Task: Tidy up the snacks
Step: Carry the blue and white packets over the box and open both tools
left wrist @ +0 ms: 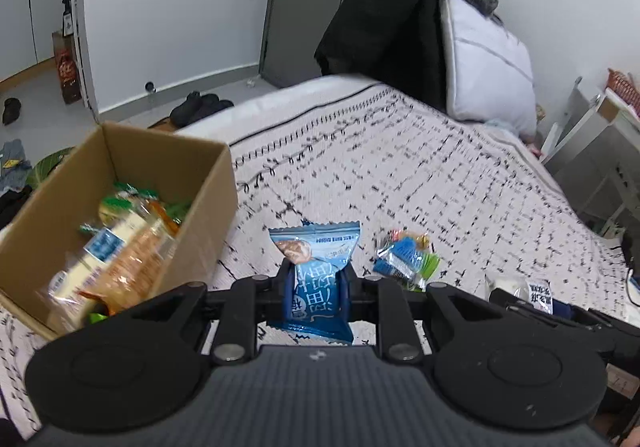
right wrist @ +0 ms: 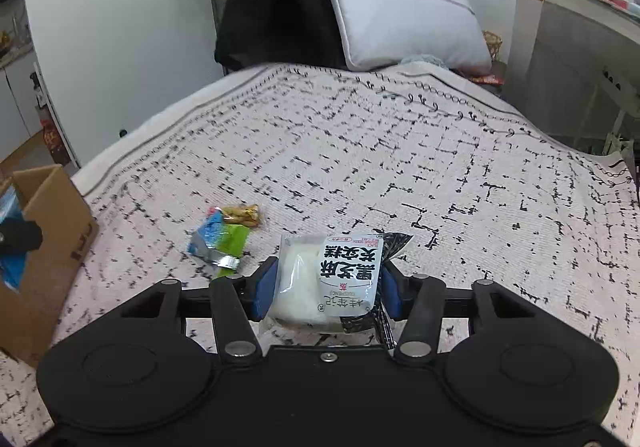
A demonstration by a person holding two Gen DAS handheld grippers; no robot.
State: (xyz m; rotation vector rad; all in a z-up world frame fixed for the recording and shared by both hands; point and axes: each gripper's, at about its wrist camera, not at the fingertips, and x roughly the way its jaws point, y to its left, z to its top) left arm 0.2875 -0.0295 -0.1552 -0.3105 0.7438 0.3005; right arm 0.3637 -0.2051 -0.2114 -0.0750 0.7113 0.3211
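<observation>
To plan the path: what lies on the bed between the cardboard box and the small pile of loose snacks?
Only bare patterned bedspread lies between the cardboard box and the loose snacks, shown in the right wrist view.

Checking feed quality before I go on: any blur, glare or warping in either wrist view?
Left wrist view: snacks in the cardboard box smear with motion blur; the blue packet in the left gripper stays sharp. Right wrist view: crisp; the white packet label is legible. Both: fisheye bends the bedspread edges; no glare.

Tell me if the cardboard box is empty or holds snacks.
Holds snacks: the open cardboard box has several wrapped packets piled inside.
</observation>
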